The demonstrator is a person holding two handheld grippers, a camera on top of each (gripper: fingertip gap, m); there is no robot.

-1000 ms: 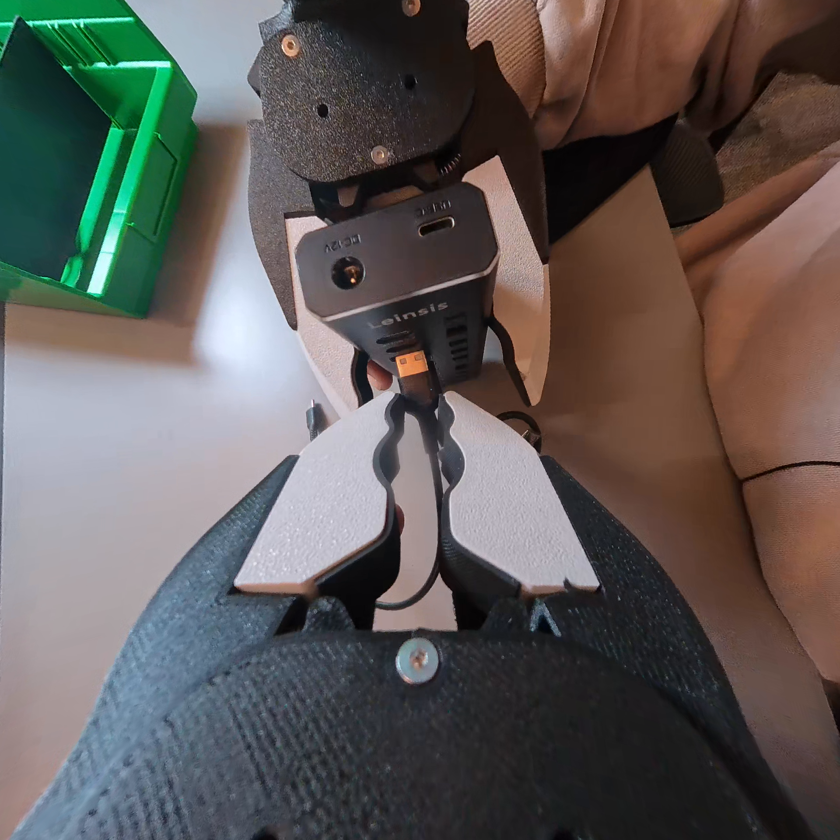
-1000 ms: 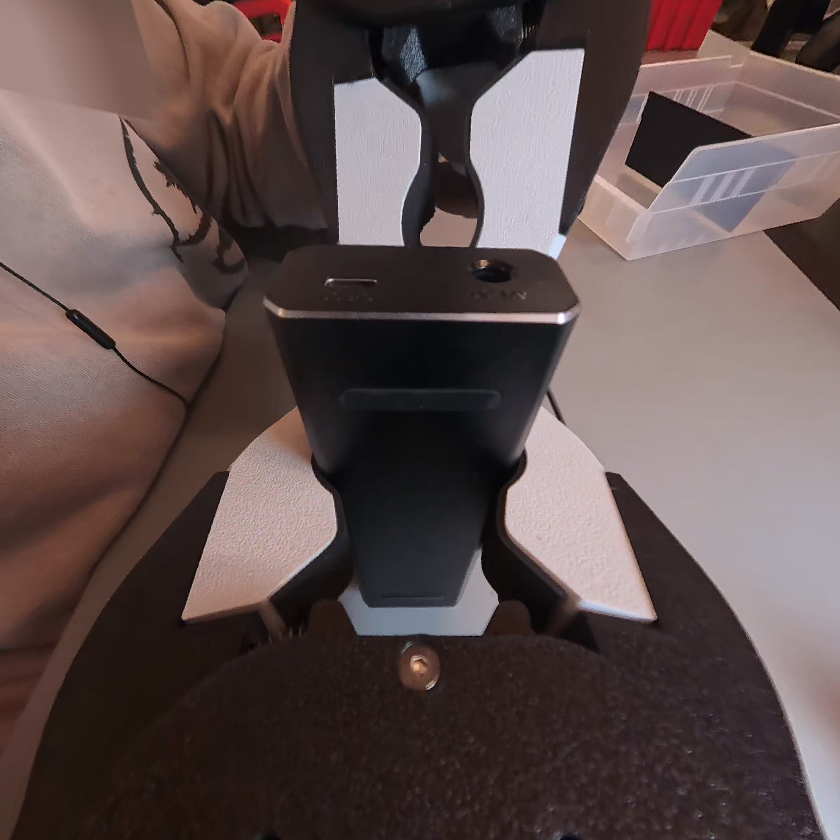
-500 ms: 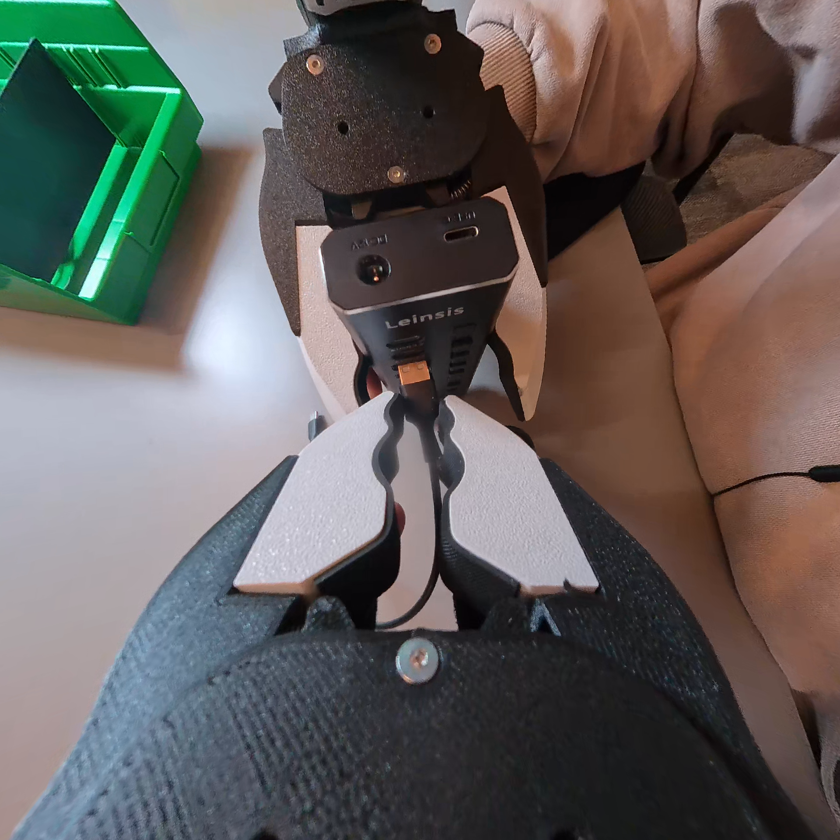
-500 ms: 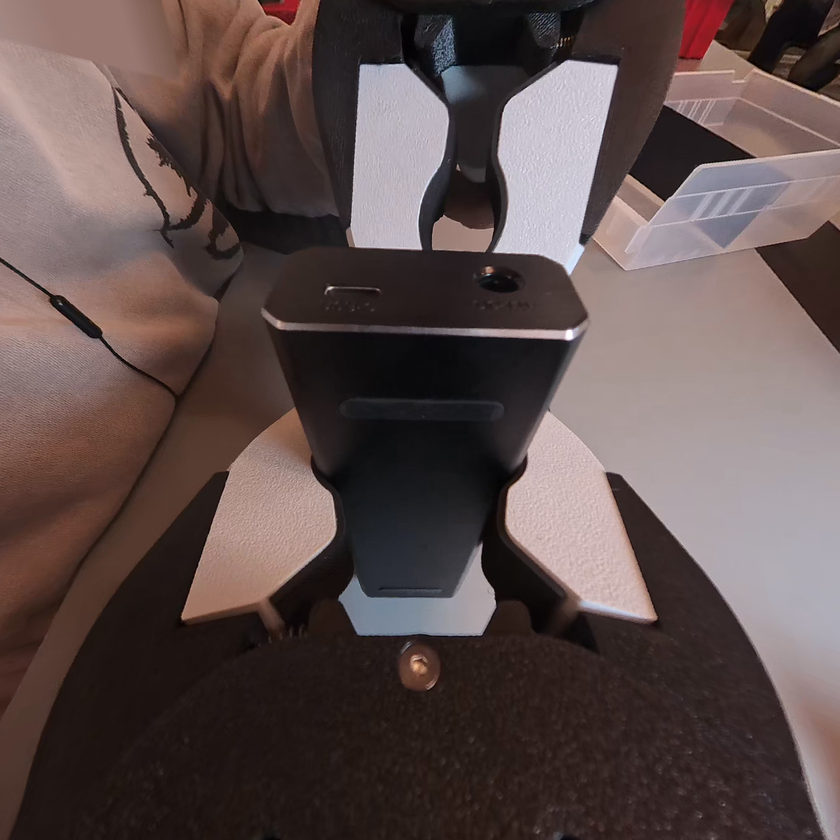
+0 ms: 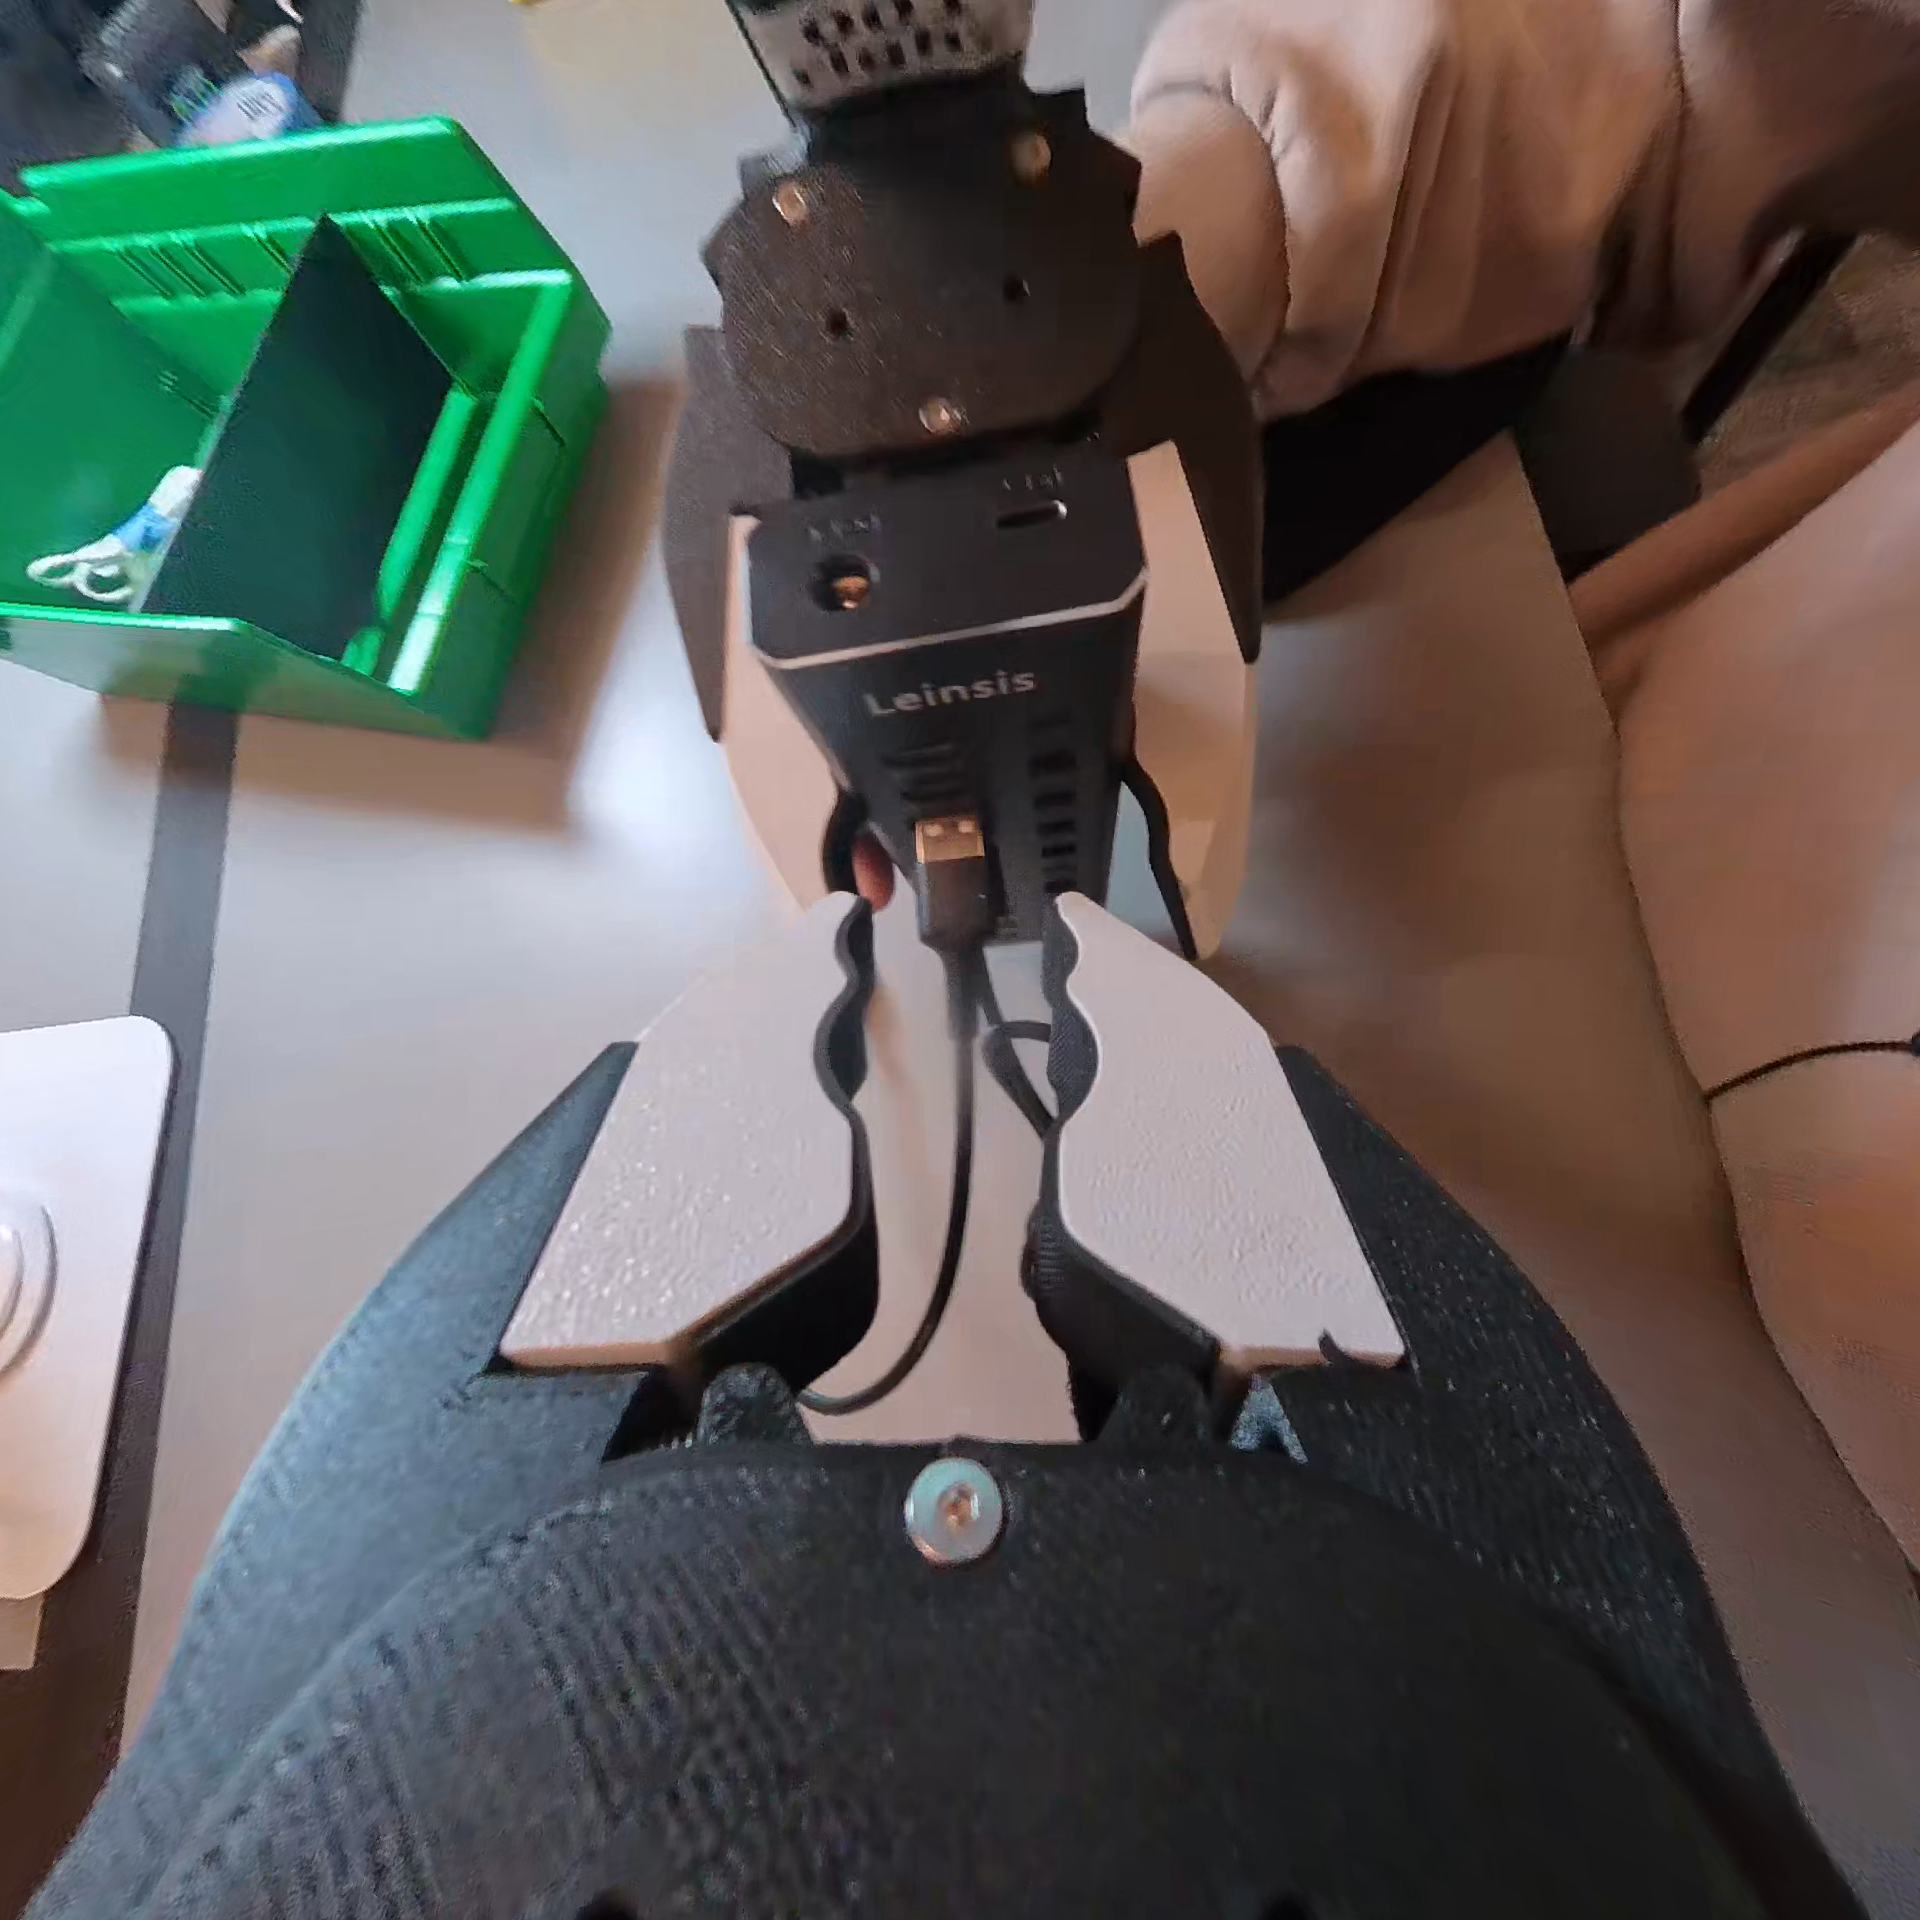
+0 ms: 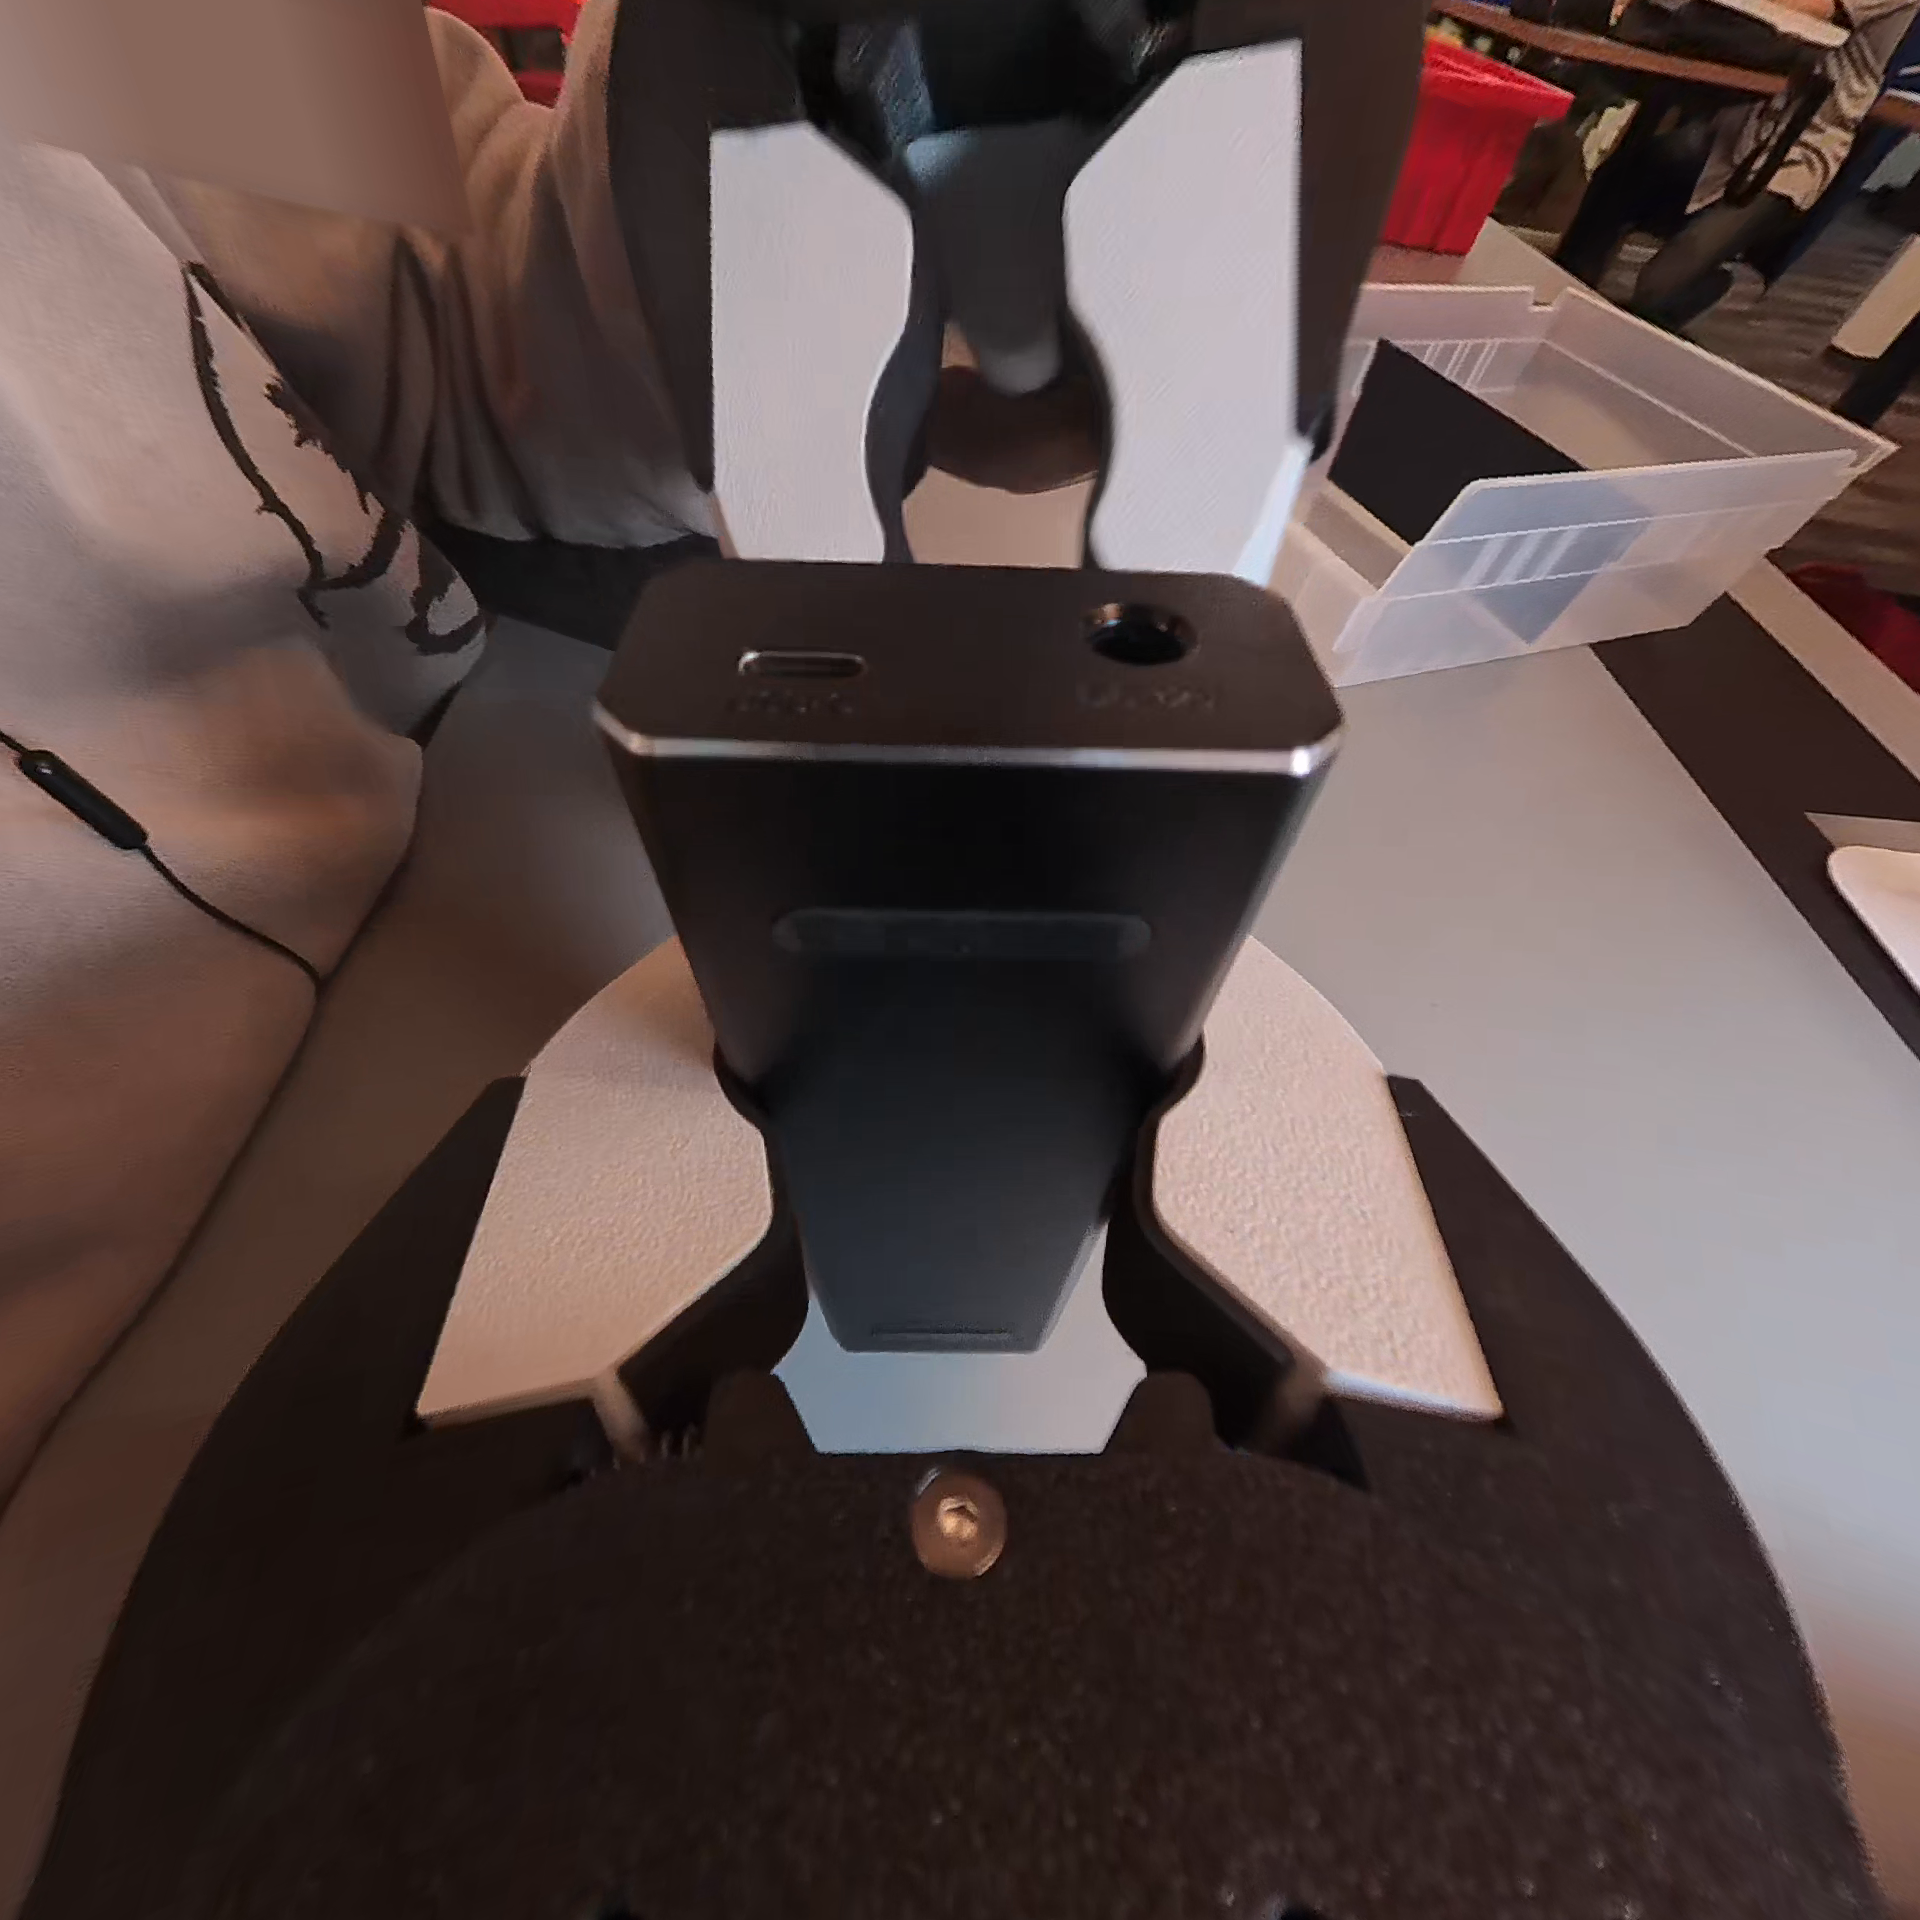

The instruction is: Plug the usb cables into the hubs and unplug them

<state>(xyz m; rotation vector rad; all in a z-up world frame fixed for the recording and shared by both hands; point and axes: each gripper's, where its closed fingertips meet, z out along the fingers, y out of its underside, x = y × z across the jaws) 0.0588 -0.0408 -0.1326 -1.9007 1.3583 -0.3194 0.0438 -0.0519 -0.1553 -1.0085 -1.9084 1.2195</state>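
Left wrist view: the left hand-held gripper [image 5: 958,914] stands released, its two pale fingers [image 5: 727,1143] parted with the black cable [image 5: 961,1091] running free up the gap between them. The cable ends in a USB plug [image 5: 948,862] whose metal shell lies against the port face of the hub [image 5: 956,644]; whether it is seated in a port or only resting there cannot be told. Beyond, the right hand-held gripper [image 5: 914,343] comes in from the far side, clenched on the hub's flanks and keeping it above the desk [image 5: 416,914]. A green bin [image 5: 436,582] sits well to the left, and a person's sleeve [image 5: 1403,187] fills the upper right.

In the right wrist view the same grasp shows from behind: the right hand-held gripper [image 6: 961,1070] grips the hub [image 6: 966,831] by its long sides, end face up, with the left tool's fingers [image 6: 790,332] past it. A clear bin [image 6: 1558,499] stands at the right on the desk.

By my judgement the hub is a stiff, smooth metal block, light but inclined to slide, so the side grip low on its body suits it. The cable is limp and will not push; the hard moulded body of the plug is the place to take hold, pulling straight along the port's axis, as a sideways tug could strain the shell
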